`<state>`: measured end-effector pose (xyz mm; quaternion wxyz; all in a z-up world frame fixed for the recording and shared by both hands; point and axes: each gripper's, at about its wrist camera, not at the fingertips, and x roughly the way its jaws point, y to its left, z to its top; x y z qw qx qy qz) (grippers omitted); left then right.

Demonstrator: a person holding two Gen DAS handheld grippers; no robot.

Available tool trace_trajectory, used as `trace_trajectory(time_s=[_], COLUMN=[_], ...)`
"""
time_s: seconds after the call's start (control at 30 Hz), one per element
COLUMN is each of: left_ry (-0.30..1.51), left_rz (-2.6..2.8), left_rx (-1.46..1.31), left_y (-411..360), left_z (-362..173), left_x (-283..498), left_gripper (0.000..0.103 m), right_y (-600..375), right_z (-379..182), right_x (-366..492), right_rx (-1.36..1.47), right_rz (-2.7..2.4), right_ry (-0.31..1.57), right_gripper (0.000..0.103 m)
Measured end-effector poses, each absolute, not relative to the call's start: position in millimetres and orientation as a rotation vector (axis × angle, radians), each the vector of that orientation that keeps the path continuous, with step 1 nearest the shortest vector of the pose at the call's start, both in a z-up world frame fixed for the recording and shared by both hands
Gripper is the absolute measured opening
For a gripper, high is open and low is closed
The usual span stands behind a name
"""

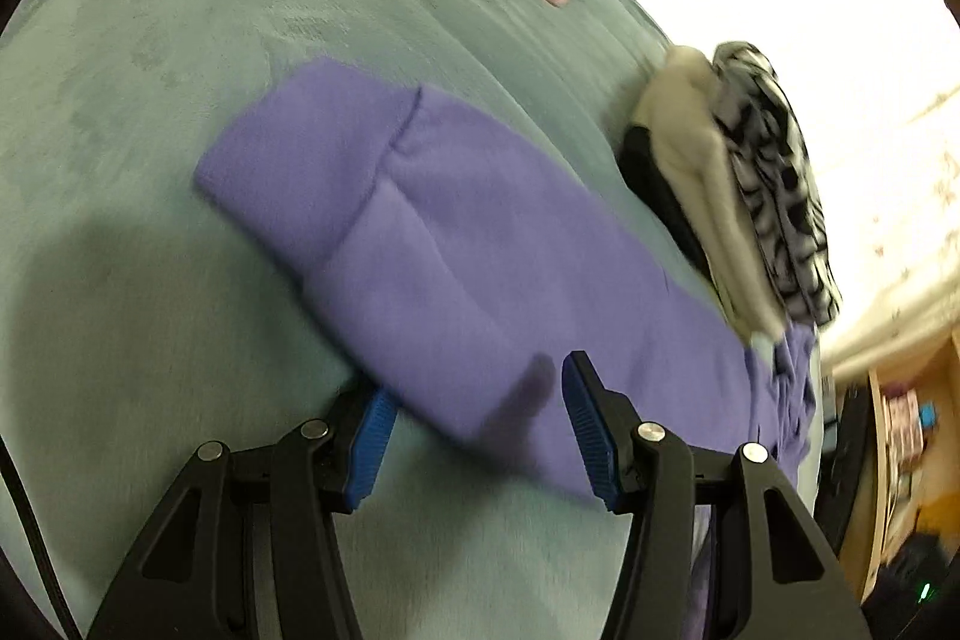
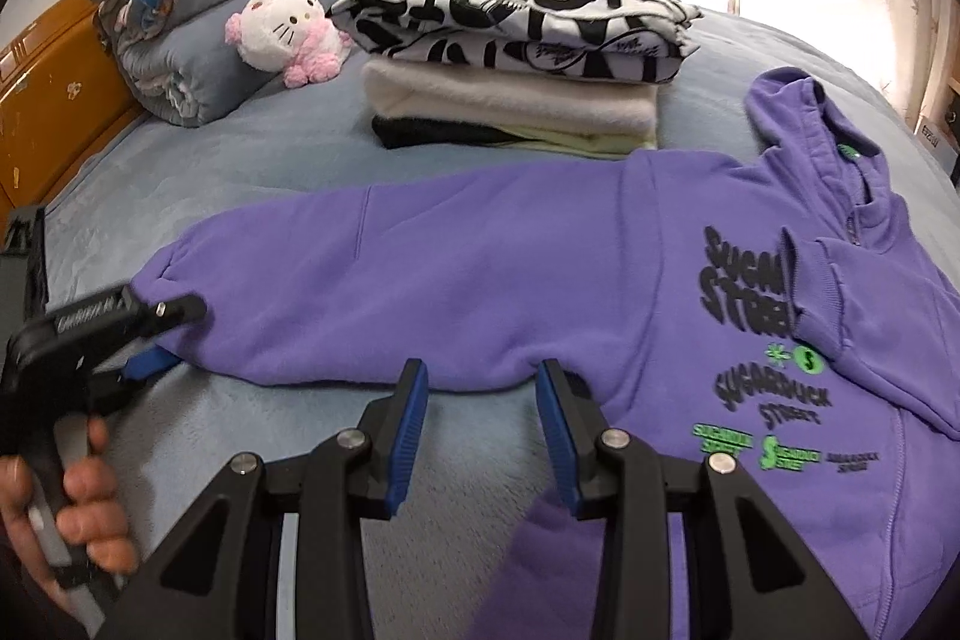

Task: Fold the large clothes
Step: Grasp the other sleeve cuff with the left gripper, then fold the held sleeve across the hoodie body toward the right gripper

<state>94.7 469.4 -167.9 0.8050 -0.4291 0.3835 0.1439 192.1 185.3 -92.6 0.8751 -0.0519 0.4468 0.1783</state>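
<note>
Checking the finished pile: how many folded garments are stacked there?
3 visible: black-and-white patterned top, cream sweater beneath, black garment at bottom; others may be hidden.

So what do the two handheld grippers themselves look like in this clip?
Both are the same build: black angular plastic linkage arms with silver round pivot pins, ending in ribbed blue finger pads. The left gripper has a dark cable along its left edge; in the right wrist view it shows white lettering on its black body. The right gripper matches. No sleeve is visible.
</note>
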Motion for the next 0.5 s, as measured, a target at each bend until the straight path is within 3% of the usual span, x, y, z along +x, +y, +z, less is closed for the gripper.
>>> trace_trajectory(time_s=[0.07, 0.1, 0.17, 0.5], left_ry=[0.808, 0.809, 0.808, 0.672], left_rz=[0.342, 0.364, 0.387, 0.190], left_rx=[-0.894, -0.872, -0.816, -0.601], left_y=[473.4, 473.2, 468.9, 379.8], left_z=[-169.0, -168.0, -165.1, -63.1], left_x=[104.7, 109.1, 118.9, 138.5], left_gripper=[0.050, 0.031, 0.009, 0.006], right_y=[184.8, 183.4, 177.5, 120.0], right_z=[-95.8, -96.9, -99.2, -78.0], right_x=[194.9, 195.9, 199.1, 199.2], right_rx=[-0.107, -0.103, -0.080, 0.041], right_rz=[0.370, 0.371, 0.371, 0.335], right_ry=[0.941, 0.947, 0.968, 0.963], right_gripper=[0.037, 0.037, 0.037, 0.037])
